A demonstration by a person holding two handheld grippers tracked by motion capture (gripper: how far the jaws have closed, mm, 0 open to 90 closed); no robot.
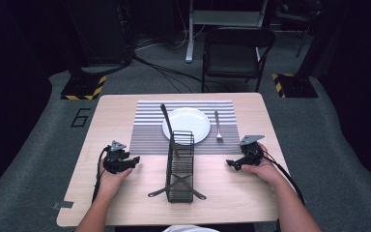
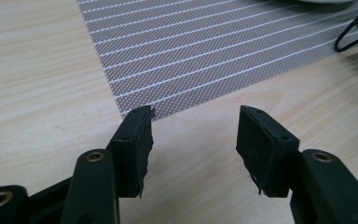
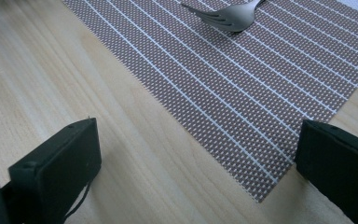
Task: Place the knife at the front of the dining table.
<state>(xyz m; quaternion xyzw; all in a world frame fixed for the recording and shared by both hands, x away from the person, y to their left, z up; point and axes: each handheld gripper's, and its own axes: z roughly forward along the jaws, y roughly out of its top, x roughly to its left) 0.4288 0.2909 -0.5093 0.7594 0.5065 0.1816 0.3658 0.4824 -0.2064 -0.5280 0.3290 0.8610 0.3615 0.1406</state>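
Both grippers rest on the desk either side of the wire rack, each with nothing between its jaws.

The rack stands at the desk's near middle, its far end just touching the striped mat; a dark utensil leans out of it over the plate. The left gripper lies left of the rack near the mat's corner, jaws partly apart. The right gripper lies right of the rack, jaws spread wide, by the mat's other near corner. A fork lies on the mat right of the plate.
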